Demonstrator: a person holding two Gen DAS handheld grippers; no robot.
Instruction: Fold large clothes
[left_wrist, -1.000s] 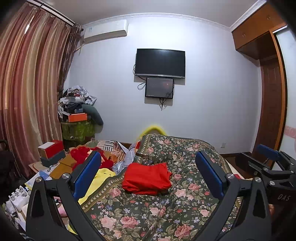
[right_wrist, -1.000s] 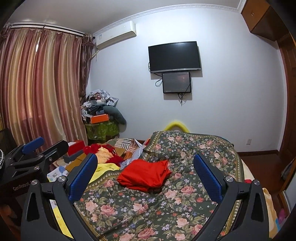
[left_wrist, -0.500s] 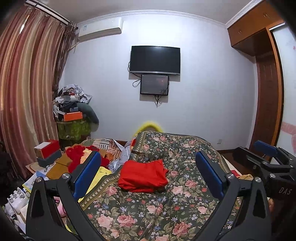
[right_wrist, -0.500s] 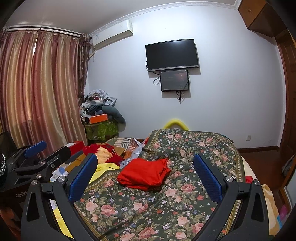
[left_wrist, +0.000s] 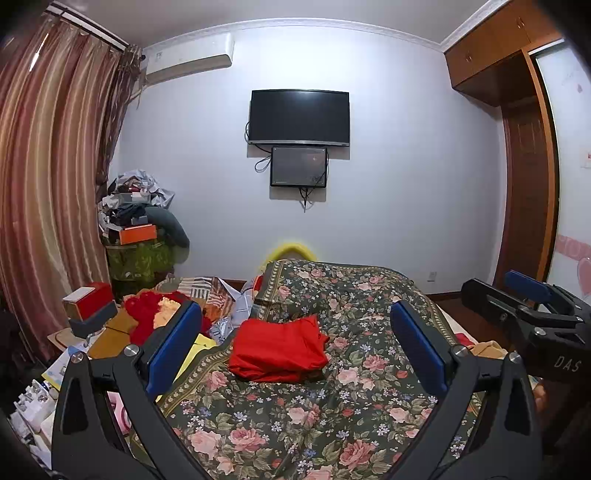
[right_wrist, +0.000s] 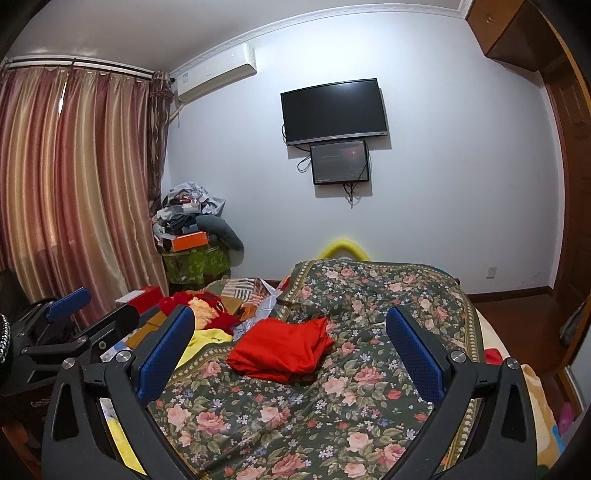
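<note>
A folded red garment lies on the dark floral bedspread near the middle of the bed; it also shows in the right wrist view. My left gripper is open and empty, held above the bed short of the garment. My right gripper is open and empty, at about the same distance. The right gripper shows at the right edge of the left wrist view. The left gripper shows at the left edge of the right wrist view.
A heap of loose clothes, red and yellow, lies left of the bed with boxes. A cluttered stack stands by the curtain. A TV hangs on the far wall. A wooden wardrobe stands at the right.
Both grippers have risen and drawn back a little, so the red garment and bed sit slightly lower and farther in view. Both stay open and empty.
</note>
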